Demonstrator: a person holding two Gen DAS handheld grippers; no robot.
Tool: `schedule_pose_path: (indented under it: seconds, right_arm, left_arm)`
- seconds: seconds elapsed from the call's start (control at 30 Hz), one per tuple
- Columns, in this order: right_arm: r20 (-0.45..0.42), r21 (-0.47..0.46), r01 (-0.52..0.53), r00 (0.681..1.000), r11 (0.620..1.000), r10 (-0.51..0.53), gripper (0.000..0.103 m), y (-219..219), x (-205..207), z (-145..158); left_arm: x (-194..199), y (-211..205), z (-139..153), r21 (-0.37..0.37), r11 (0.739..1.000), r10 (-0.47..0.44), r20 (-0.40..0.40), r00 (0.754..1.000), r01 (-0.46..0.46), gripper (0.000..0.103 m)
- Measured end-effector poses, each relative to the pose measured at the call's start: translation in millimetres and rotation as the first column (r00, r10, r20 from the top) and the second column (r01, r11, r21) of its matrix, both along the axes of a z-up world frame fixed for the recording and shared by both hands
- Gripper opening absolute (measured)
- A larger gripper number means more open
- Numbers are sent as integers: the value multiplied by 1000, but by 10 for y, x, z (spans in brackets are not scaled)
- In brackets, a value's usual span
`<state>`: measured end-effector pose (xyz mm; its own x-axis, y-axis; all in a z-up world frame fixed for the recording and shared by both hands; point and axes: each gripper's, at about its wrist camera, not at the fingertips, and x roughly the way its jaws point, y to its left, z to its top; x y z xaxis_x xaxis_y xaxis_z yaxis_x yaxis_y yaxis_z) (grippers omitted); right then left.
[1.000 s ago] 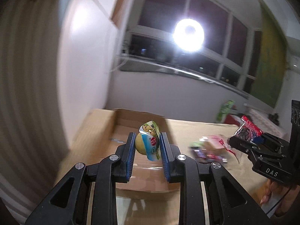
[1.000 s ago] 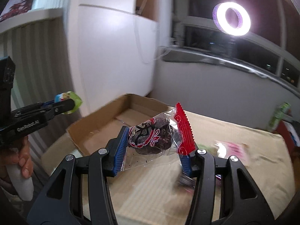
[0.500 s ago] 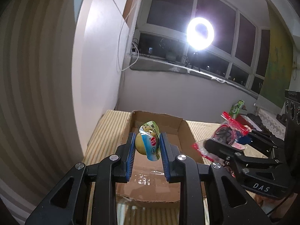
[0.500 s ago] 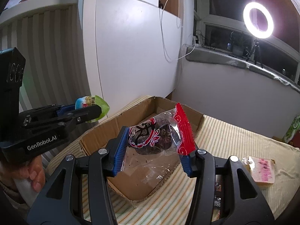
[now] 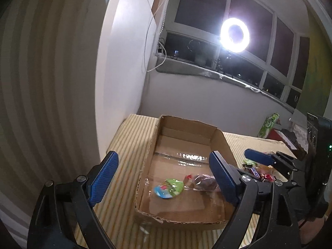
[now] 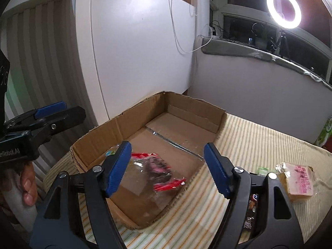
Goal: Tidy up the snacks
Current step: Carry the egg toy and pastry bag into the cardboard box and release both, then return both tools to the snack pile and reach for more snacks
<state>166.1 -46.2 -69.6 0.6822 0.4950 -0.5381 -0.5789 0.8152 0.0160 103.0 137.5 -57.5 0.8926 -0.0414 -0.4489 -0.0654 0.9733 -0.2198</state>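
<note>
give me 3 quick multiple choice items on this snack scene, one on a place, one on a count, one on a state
1. Where is the green-lidded jelly cup?
A. in the cardboard box
B. on the striped cloth
C. on the window ledge

2. How many snacks lie in the box?
A. none
B. two
C. five

3. What is between the left tongs?
A. the jelly cup
B. a chocolate bar
C. nothing

Answers: 1 A, it lies on the box floor. 2 B, only the cup and the red-edged clear packet are inside. 3 C, the tongs are opening with only air between them.
</note>
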Motion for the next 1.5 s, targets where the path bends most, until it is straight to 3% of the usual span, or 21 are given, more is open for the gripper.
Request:
schedule_pose_path:
  seconds: [0.43,0.77,1.1,1.3,1.5]
  right_arm:
    - [11,71,-5,1000,997,5,75,-199,-263,77]
    - [-24,148,162,987,976,-161,76,-1239,-321,-68]
    - [-72,166,410,912,897,-404,76,-2543,-511,-252]
    - [-61,190,427,904,884,-423,76,-2726,-650,-198]
    - [-42,211,414,909,886,-415,77,-2723,-783,-112]
  left_arm:
    - [-146,-172,154,40,999,13,-8,1000,-12,89]
    - [-24,-898,229,120,989,-78,-35,996,82,89]
    - [221,-1999,131,164,946,-269,-82,960,279,89]
    - [201,-2306,118,185,924,-322,-97,942,335,89]
    - [46,-2357,236,210,922,-317,-75,946,325,89]
